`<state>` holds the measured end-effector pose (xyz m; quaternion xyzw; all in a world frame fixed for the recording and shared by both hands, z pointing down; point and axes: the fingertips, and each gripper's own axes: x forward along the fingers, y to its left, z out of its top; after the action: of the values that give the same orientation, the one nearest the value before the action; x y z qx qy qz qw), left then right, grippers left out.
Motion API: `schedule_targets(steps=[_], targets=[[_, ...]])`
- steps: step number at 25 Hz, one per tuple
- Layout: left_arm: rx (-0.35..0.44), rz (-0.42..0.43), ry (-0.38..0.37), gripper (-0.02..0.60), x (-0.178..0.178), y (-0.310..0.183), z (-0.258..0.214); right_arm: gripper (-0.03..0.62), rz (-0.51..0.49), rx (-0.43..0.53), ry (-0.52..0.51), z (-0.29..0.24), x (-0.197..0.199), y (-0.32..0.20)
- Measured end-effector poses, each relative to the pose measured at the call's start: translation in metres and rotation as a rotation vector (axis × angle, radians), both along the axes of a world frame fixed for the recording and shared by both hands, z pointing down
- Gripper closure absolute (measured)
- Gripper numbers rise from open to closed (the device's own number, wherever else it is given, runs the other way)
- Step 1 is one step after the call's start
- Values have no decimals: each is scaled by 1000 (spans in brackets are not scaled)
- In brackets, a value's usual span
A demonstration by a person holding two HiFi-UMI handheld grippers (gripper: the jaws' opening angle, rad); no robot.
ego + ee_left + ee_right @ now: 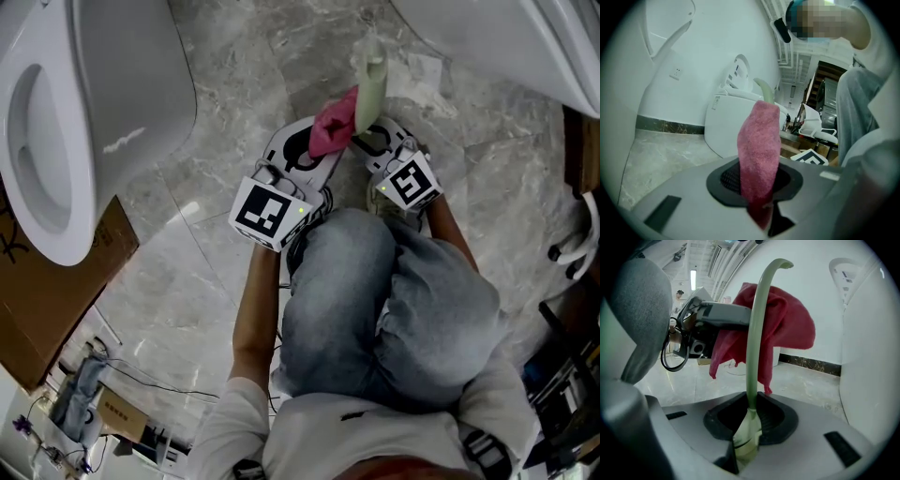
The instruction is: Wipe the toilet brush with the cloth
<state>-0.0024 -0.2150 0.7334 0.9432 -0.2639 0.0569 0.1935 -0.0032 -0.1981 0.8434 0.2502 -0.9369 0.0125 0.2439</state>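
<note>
My left gripper is shut on a pink-red cloth, which stands up out of the jaws in the left gripper view. Its jaws pinch the cloth's lower end. My right gripper is shut on the pale green toilet brush. In the right gripper view the brush rises from the jaws as a thin curved stem. The cloth drapes right behind the stem, and I cannot tell whether they touch. The left gripper holds it from the left. The brush's curved tip peeks over the cloth.
A white toilet stands at the left and another white fixture at the top right, over a grey marble floor. The person's knees fill the middle, just behind both grippers. Brown cardboard and cables lie at the lower left.
</note>
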Motion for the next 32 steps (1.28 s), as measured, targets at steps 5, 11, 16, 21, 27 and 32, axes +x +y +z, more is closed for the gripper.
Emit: schedule_targets(steps=[5, 11, 16, 21, 27, 32], targets=[[68, 3, -38, 494, 2, 2, -21, 539, 40, -50, -7, -3, 0, 3], [105, 34, 4, 494, 2, -1, -46, 539, 43, -9, -38, -5, -4, -2], [136, 52, 66, 494, 4, -5, -89, 539, 37, -24, -19, -3, -3, 1], [185, 24, 70, 492, 0, -20, -125, 539, 31, -36, -18, -1, -4, 2], [252, 12, 101, 492, 3, -34, -154, 539, 35, -39, -21, -1, -6, 1], [276, 31, 57, 492, 5, -20, -142, 539, 41, -41, -19, 0, -5, 2]])
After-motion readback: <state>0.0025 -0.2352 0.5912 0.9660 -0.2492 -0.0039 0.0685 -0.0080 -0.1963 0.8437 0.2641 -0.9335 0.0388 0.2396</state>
